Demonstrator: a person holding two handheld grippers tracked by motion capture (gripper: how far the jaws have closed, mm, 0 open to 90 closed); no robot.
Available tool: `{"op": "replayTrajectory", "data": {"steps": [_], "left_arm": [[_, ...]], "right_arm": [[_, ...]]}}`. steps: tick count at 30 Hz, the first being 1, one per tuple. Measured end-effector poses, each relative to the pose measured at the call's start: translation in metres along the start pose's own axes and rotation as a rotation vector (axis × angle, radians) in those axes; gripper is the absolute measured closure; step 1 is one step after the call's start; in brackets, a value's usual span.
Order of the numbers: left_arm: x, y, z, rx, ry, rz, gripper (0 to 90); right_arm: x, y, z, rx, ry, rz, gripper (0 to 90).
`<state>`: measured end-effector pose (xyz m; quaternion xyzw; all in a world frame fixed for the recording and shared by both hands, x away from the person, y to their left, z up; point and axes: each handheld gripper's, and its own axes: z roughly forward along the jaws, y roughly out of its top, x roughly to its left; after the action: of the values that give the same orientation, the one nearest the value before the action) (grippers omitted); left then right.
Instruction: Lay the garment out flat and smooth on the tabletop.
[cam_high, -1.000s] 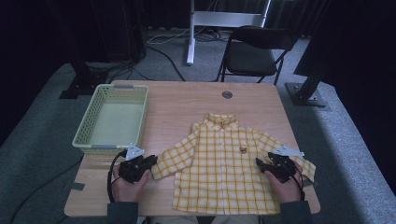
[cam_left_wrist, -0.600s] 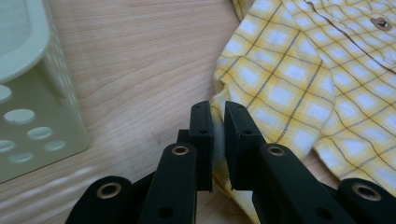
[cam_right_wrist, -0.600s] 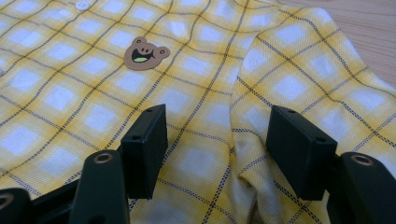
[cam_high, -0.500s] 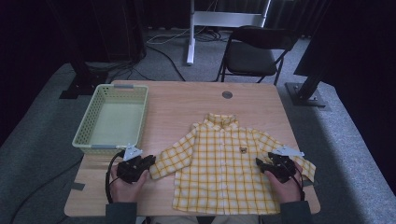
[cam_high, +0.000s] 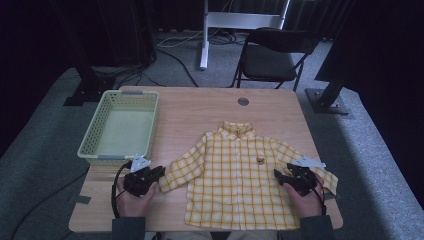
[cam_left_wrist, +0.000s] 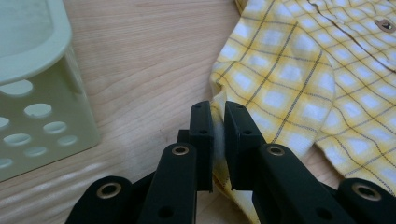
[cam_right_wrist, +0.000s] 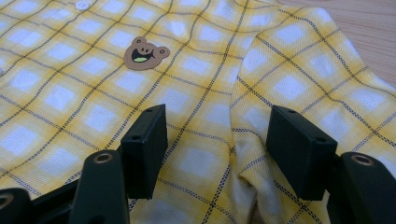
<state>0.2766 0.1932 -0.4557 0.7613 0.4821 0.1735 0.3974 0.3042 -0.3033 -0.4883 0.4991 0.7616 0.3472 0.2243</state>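
The left tool (cam_left_wrist: 217, 140) pinches the yellow checked cotton shirt's (cam_high: 235, 180) sleeve cuff, while the right tool (cam_right_wrist: 219, 154) straddles the other sleeve, unclenched.

Left tool (cam_left_wrist: 218, 140) clamped, right tool (cam_right_wrist: 217, 149) jaws spread wide

High view overlooks the table (cam_high: 200, 115); gripper views closely share shirt (cam_high: 235, 175).

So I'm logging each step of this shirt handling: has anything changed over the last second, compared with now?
Nothing visibly changed. The left tool stays shut on the cuff of the yellow plaid shirt, the right tool stays open over the other sleeve, and the green basket sits where it was on the table.
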Motion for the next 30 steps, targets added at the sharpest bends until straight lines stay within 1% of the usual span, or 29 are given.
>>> {"op": "replayTrajectory", "data": {"steps": [16, 23, 30], "left_arm": [[0.007, -0.002, -0.006, -0.008, 0.017, -0.011, 82.9], [0.012, -0.005, -0.009, -0.01, 0.029, -0.027, 82.9], [0.02, -0.011, -0.014, -0.019, 0.049, -0.057, 82.7]], "right_arm": [[0.0, 0.0, 0.0, 0.0, 0.0, 0.0, 37.7], [0.0, 0.0, 0.0, 0.0, 0.0, 0.0, 37.7], [0.0, 0.0, 0.0, 0.0, 0.0, 0.0, 37.8]]}}
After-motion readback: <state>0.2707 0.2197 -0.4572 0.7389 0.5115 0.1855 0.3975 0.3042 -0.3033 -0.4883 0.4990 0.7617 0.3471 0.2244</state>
